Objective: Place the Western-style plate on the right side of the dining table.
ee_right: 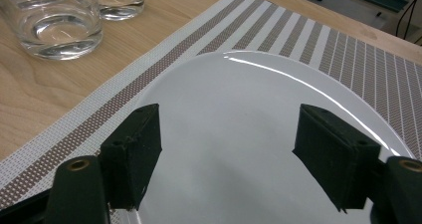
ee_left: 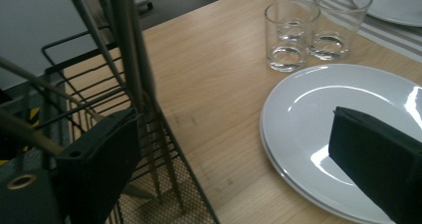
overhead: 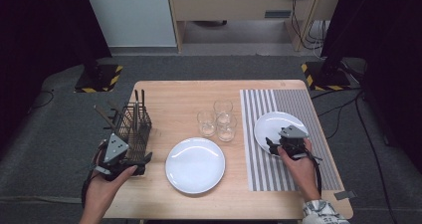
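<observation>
- Two hand-held grippers are at work: the right hand-held gripper (overhead: 276, 145) hangs with jaws spread over the near-left rim of the plate on the mat (overhead: 278, 126), one jaw out past the rim above the striped placemat (overhead: 259, 169), the other over the plate's bare middle.
- Left of that plate, three glasses (overhead: 217, 119) stand bunched together on bare wood, just off the placemat's edge.
- Further left and nearer the person lies the second white plate (overhead: 195, 165), with open worktop (overhead: 169, 92) all around it.
- Beyond that, the left hand-held gripper (overhead: 142, 160) is spread at the near corner of the wire cutlery basket (overhead: 135, 127), one jaw against its mesh, the other over the second plate's rim.
</observation>
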A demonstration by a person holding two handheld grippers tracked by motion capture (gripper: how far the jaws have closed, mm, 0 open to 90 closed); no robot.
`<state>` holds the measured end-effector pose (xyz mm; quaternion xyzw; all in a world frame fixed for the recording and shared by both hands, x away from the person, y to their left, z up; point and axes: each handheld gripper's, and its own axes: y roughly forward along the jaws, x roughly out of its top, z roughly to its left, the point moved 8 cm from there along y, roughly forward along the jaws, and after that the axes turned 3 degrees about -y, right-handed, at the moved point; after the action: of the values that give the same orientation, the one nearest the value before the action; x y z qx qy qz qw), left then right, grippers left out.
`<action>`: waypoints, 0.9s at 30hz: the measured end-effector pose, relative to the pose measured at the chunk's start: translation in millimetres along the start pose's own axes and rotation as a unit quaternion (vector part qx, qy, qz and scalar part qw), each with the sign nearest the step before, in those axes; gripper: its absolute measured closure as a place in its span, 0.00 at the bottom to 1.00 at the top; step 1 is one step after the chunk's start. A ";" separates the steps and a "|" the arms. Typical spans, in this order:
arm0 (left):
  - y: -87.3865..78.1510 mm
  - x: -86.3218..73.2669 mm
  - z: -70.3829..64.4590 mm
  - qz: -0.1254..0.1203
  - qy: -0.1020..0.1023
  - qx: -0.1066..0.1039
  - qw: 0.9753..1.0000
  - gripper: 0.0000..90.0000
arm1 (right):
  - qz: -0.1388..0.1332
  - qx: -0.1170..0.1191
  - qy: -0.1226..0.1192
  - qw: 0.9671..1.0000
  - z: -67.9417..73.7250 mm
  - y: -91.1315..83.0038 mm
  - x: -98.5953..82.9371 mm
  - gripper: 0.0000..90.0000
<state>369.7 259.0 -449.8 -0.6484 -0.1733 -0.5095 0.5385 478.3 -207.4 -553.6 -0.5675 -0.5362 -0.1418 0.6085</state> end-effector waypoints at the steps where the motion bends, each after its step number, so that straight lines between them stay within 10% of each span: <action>1: -2.0 0.0 3.3 0.000 -0.001 0.004 1.000 0.06 | 0.000 0.000 0.000 1.000 -0.1 0.0 0.1 0.26; 16: -22.7 -2.0 52.2 0.002 -0.021 0.057 0.998 0.07 | 0.005 -0.012 0.002 1.000 -1.7 -1.7 0.6 0.17; 27: -7.9 -4.7 87.3 0.015 -0.039 0.087 0.995 0.08 | -0.011 -0.030 -0.003 0.999 -3.1 -5.3 4.1 0.12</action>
<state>403.0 339.7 -441.0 -0.6212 -0.2279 -0.4585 0.5933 477.2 -209.9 -546.7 -0.5800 -0.5399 -0.1631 0.5878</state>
